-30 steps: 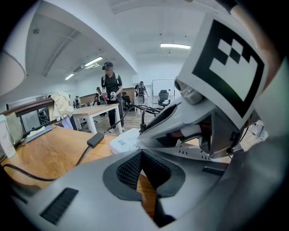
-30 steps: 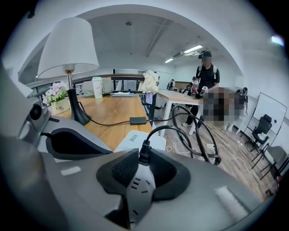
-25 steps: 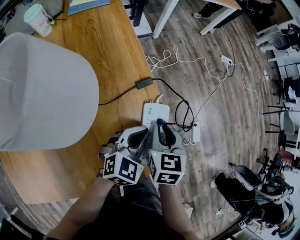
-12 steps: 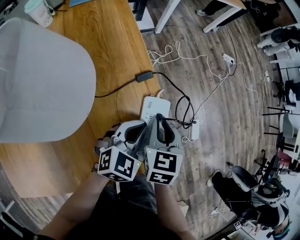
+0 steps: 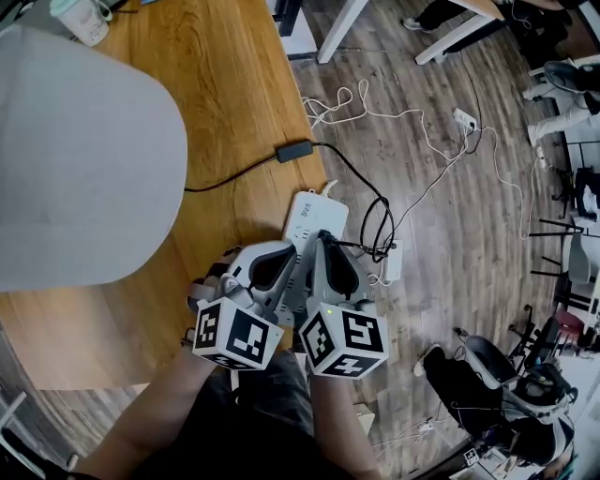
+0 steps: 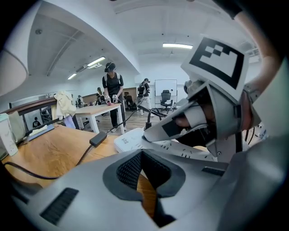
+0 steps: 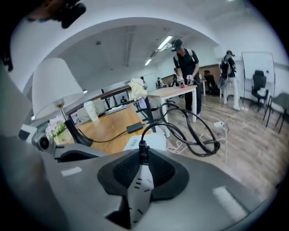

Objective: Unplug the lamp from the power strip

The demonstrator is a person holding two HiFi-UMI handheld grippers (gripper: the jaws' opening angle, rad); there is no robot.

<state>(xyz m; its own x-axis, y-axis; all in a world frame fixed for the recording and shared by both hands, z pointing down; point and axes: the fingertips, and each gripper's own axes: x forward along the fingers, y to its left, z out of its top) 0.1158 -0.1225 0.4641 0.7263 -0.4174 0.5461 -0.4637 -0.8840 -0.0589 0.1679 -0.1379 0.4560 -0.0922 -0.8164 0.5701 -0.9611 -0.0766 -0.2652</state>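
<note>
No legible text (only faint, unreadable print on the power strip [image 5: 314, 217])

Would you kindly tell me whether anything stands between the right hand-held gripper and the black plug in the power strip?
Nothing visible does. The right hand-held gripper has just been closing its jaws, and the black plug, seated in the power strip, stands between them.

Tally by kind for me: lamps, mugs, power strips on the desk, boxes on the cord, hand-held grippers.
Lamp: 1
Mug: 1
Power strip on the desk: 1
Black box on the cord: 1
Hand-held grippers: 2 (left hand-held gripper, right hand-held gripper)
Total: 6
</note>
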